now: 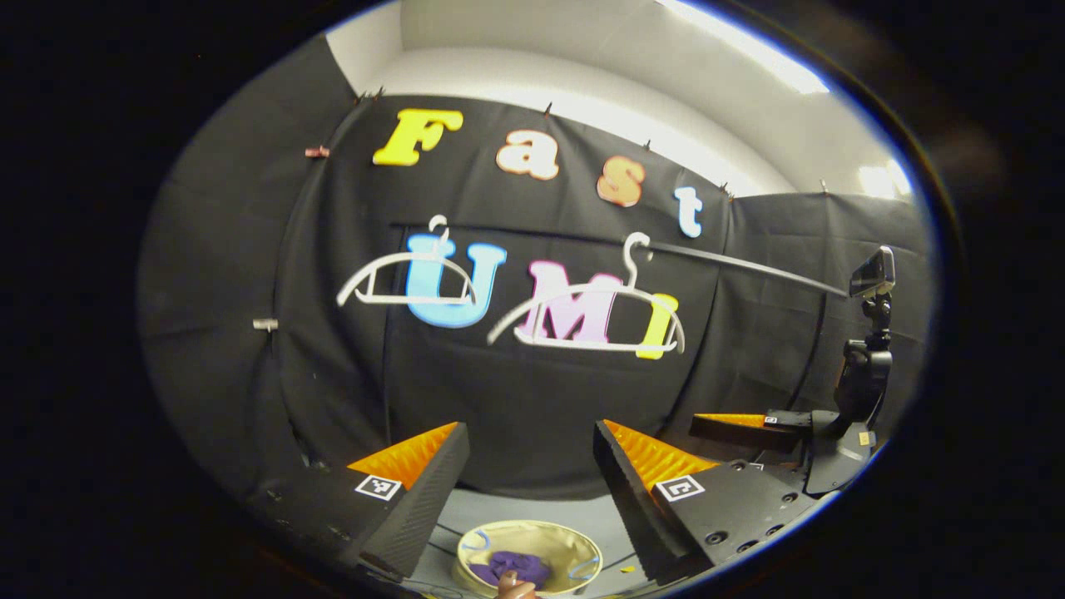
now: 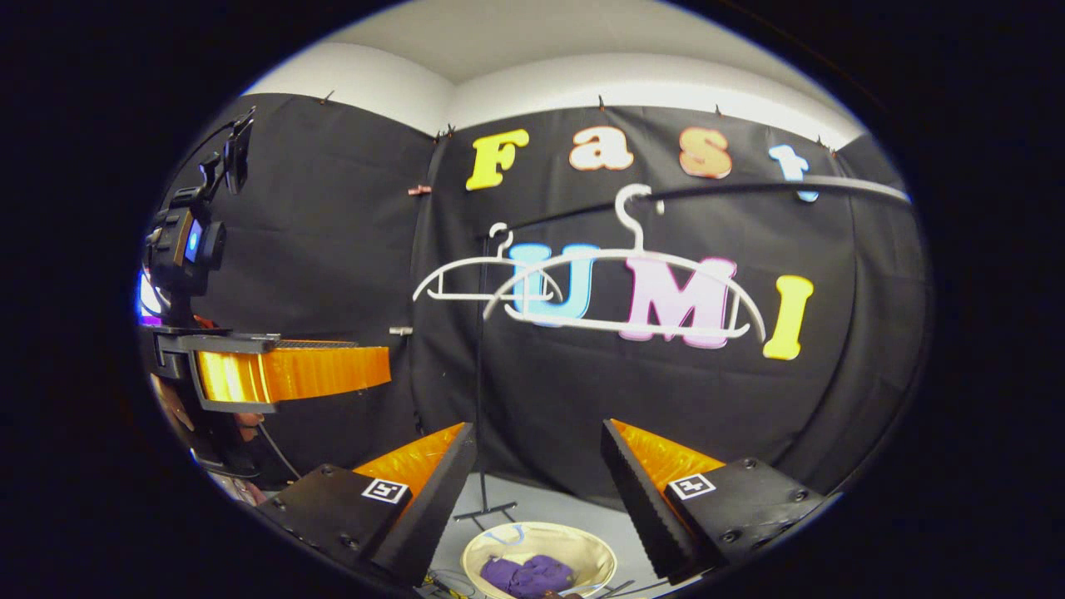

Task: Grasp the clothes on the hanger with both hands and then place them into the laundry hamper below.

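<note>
Left gripper [image 1: 528,445] open; purple clothes [image 1: 509,568] apparently in hamper [image 1: 574,545]

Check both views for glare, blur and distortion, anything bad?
Left gripper view: ceiling light strip blown out, rail bowed by fisheye, hangers sharp. Right gripper view: even light, no glare, rail curves; hamper with purple clothes dim at the bottom edge.

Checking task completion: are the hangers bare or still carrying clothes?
Bare. Both white hangers hang empty on the rail, and purple clothes lie in the hamper below.
</note>
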The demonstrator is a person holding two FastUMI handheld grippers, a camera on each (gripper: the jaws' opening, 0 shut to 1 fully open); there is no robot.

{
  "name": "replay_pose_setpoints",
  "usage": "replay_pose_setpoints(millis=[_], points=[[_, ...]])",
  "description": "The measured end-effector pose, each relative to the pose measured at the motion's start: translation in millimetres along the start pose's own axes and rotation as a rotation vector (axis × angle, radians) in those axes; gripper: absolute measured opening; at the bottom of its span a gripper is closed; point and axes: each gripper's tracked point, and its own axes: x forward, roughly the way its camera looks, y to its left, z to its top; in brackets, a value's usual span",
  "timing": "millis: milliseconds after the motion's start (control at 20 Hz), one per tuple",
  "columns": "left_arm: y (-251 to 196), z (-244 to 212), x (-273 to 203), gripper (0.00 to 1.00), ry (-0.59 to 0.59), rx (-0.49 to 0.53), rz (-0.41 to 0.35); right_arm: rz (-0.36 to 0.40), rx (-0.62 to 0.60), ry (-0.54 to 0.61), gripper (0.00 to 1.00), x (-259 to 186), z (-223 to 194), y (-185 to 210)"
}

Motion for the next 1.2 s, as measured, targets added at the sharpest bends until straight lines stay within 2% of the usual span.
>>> replay_pose_setpoints(millis=[50,100,150,200,300,350,400,500,550,600,900,1000,1050,1200], points=[[-3.3,11.7,-14.7,0.95,-0.038,0.017,-0.017,-0.028,-0.005,-0.035,0.97,-13.9,13.8,4.8],[-8.1,21.4,-29.2,0.92,-0.063,0.033,-0.039,-0.064,0.003,-0.067,0.98,-26.4,28.3,6.7],[-10.2,28.1,-40.1,0.95,-0.078,0.046,-0.057,-0.101,0.023,-0.091,0.98,-39.2,38.8,6.1],[-11.9,36.2,-52.2,0.92,-0.094,0.055,-0.073,-0.133,0.047,-0.110,0.97,-50.2,45.3,7.5],[-15.2,43.9,-74.3,0.95,-0.125,0.073,-0.095,-0.191,0.077,-0.150,0.98,-71.0,61.3,9.0],[-17.0,46.1,-84.4,0.92,-0.133,0.085,-0.100,-0.221,0.078,-0.170,1.00,-82.1,69.9,8.0],[-19.1,48.2,-92.6,0.92,-0.143,0.098,-0.103,-0.250,0.072,-0.191,0.95,-92.5,78.4,6.4],[-30.1,48.1,-106.8,0.92,-0.156,0.116,-0.122,-0.284,0.057,-0.225,0.97,-112.7,92.1,7.7],[-34.1,45.8,-111.8,0.97,-0.160,0.116,-0.135,-0.291,0.053,-0.240,0.99,-120.1,97.9,9.3],[-39.0,45.6,-115.6,0.92,-0.164,0.113,-0.146,-0.300,0.051,-0.256,0.95,-125.6,102.4,10.3],[-60.2,48.7,-107.7,0.95,-0.189,0.119,-0.161,-0.312,0.023,-0.279,0.99,-136.4,114.1,-3.4],[-68.1,43.7,-105.4,0.92,-0.166,0.112,-0.159,-0.295,0.029,-0.269,0.97,-137.6,112.3,-5.6],[-73.3,44.7,-102.9,0.95,-0.168,0.107,-0.165,-0.299,0.027,-0.282,0.97,-139.2,116.7,-11.0],[-75.7,41.2,-99.2,0.95,-0.154,0.095,-0.152,-0.300,0.015,-0.292,0.97,-139.8,117.7,-19.9]])
